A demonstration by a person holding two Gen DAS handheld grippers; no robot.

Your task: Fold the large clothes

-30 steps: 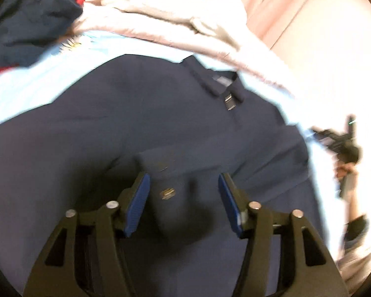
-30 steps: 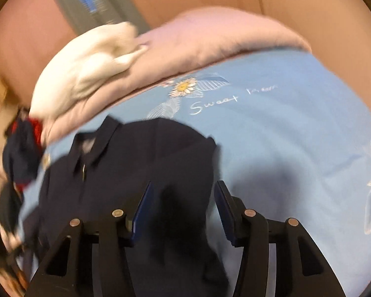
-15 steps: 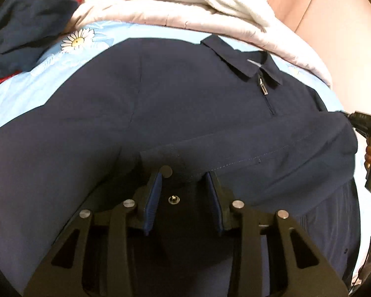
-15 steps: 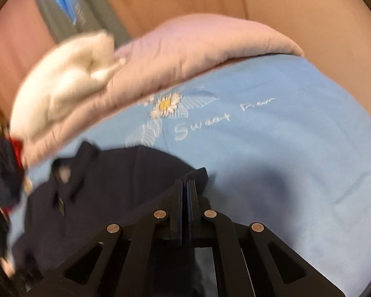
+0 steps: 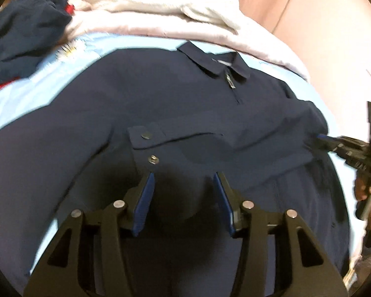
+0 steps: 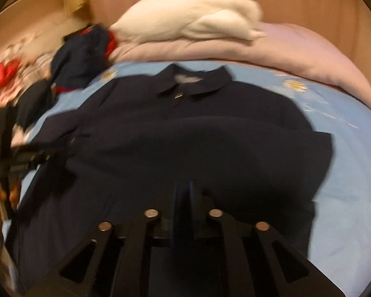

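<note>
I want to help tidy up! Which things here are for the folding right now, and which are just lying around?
For the folding: navy shirt; left gripper, jaws opening; right gripper, jaws opening.

Just lying around: white blanket; pink duvet; crumpled dark clothes; blue bedsheet.

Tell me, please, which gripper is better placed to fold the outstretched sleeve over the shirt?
Left, probably. The outstretched sleeve lies on the left gripper's side, and its opening jaws hold nothing. The right gripper, also opening, nothing visibly held, sits at the shirt's opposite edge.
</note>
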